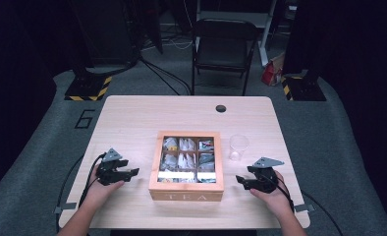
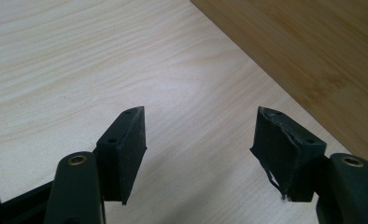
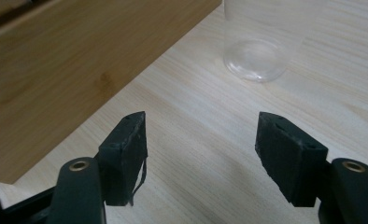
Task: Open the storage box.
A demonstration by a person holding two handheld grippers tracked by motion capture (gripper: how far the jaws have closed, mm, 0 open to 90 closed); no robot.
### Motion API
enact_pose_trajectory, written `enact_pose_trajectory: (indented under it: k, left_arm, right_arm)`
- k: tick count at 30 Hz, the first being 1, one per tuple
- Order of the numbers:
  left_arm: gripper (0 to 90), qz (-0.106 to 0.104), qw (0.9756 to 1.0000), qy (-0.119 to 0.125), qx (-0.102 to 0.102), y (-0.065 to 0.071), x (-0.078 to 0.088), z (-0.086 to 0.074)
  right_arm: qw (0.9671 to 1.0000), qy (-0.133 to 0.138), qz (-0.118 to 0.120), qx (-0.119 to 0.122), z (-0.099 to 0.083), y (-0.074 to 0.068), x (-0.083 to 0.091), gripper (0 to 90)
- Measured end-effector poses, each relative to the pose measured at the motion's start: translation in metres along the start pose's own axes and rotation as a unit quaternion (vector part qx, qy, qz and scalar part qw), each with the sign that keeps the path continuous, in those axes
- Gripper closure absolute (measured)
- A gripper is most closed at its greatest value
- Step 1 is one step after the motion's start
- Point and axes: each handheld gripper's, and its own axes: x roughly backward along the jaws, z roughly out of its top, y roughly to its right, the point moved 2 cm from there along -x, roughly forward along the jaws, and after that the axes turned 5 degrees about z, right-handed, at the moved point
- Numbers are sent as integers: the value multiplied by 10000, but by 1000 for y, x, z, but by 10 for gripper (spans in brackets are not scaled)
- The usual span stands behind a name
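Tongs rest on the counter [image 1: 132, 110] to either side of a wooden tea box [image 1: 186, 166], one pair in each hand. The left tongs [image 1: 132, 173] lie near the box's left wall and point toward it; in the left gripper view their jaws stand partly apart, with bare counter between them and nothing gripped, and the box's side crosses the upper right corner. The right tongs [image 1: 239, 181] lie near the box's right wall and point at it too; in the right gripper view their jaws stand just as far apart, again with bare wood between them, and the box's side fills the upper left.

The box sits mid-counter, toward the person's edge, its clear lid shut over six compartments of tea bags, with "TEA" on its front face. A clear cup [image 1: 238, 147] stands upright just beside the box's right wall, beyond the right tongs, apart from them.

Behind the counter a black folding chair [image 1: 224, 49] stands on the grey floor.
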Motion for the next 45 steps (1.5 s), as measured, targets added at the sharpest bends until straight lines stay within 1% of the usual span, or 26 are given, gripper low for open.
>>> enact_pose_trajectory:
  k: [1, 2, 3, 4, 7, 8, 10, 11, 13, 15, 16, 18, 20, 21, 22, 23, 24, 27, 29, 30, 33, 34, 36, 39, 40, 45]
  left_arm:
    - [346, -30, 10000, -72, 25, 0, 1, 0]
    - [346, -21, 9999, -83, 114, 1, 3, 0]
    - [346, -21, 9999, -83, 114, 1, 3, 0]
    - [346, -2, 9999, -98, 59, 2, 5, 1]
    - [346, -21, 9999, -71, 81, 3, 9, 4]
    - [346, -36, 9999, 2, 103, 5, 11, 6]
    - [346, -68, 9999, -3, 73, 7, 14, 8]
    - [346, -68, 10000, 4, 40, 8, 16, 9]
    - [346, -88, 10000, -2, 39, 11, 20, 12]
    - [345, -138, 9999, 1, 40, 13, 21, 14]
    - [346, -182, 9998, -32, 3, 16, 23, 16]
    - [346, -175, 9998, -32, -28, 19, 27, 17]
    - [346, -216, 9998, 11, -7, 21, 30, 19]
    - [346, -222, 9998, 17, -9, 23, 32, 19]
    - [346, -227, 9997, 67, -29, 24, 33, 19]
    - [346, -246, 9997, 36, -65, 26, 36, 20]
    - [346, -241, 9996, 85, -110, 28, 40, 21]
    - [367, -316, 9994, 118, -122, 31, 45, 21]
    - [368, -351, 9991, 163, -147, 34, 49, 21]
    - [374, -383, 9990, 197, -132, 38, 51, 21]
    - [381, -393, 9988, 243, -154, 42, 54, 20]
    - [382, -428, 9986, 219, -227, 45, 57, 19]
    - [383, -439, 9984, 207, -275, 47, 60, 18]
    - [386, -458, 9983, 242, -257, 50, 62, 17]
    - [388, -498, 9979, 234, -345, 52, 65, 16]
    - [403, -524, 9974, 259, -422, 58, 70, 13]
  right_arm:
    - [10000, 30, -2, -14, 1, 0, 2, 332]
    - [10000, 68, 5, -35, 2, -1, 4, 335]
    - [10000, 68, 5, -35, 2, -1, 4, 335]
    - [9999, 141, 0, -70, 3, -1, 7, 334]
    - [9998, 148, -47, -112, 4, -2, 9, 333]
    - [9998, 124, -55, -137, 5, -2, 11, 331]
    - [9998, 101, -69, -157, 6, -3, 11, 330]
    - [9999, 79, -89, -112, 8, -4, 13, 329]
    - [9999, 106, -24, -108, 11, -7, 15, 329]
    - [9999, 101, 16, -77, 15, -10, 17, 331]
    - [9999, 111, 28, -23, 19, -13, 20, 333]
    - [9999, 126, 28, 9, 21, -15, 21, 334]
    - [9999, 111, 67, 36, 26, -22, 24, 335]
    - [9999, 111, 67, 36, 26, -22, 24, 335]
    - [9999, 97, 88, 82, 28, -25, 26, 337]
    - [9998, 99, 103, 128, 29, -27, 27, 338]
    - [9997, 106, 158, 150, 31, -33, 30, 345]
    - [9996, 139, 177, 181, 32, -38, 32, 351]
    - [9994, 141, 268, 169, 32, -43, 34, 362]
    - [9992, 139, 356, 151, 31, -48, 35, 364]
    - [9989, 129, 390, 219, 31, -52, 35, 365]
    - [9987, 101, 427, 260, 30, -56, 36, 366]
    - [9985, 116, 460, 284, 29, -59, 36, 367]
    - [9982, 136, 500, 301, 29, -62, 37, 368]
    - [9981, 155, 491, 335, 28, -64, 38, 371]
    - [9979, 127, 518, 380, 27, -68, 39, 379]
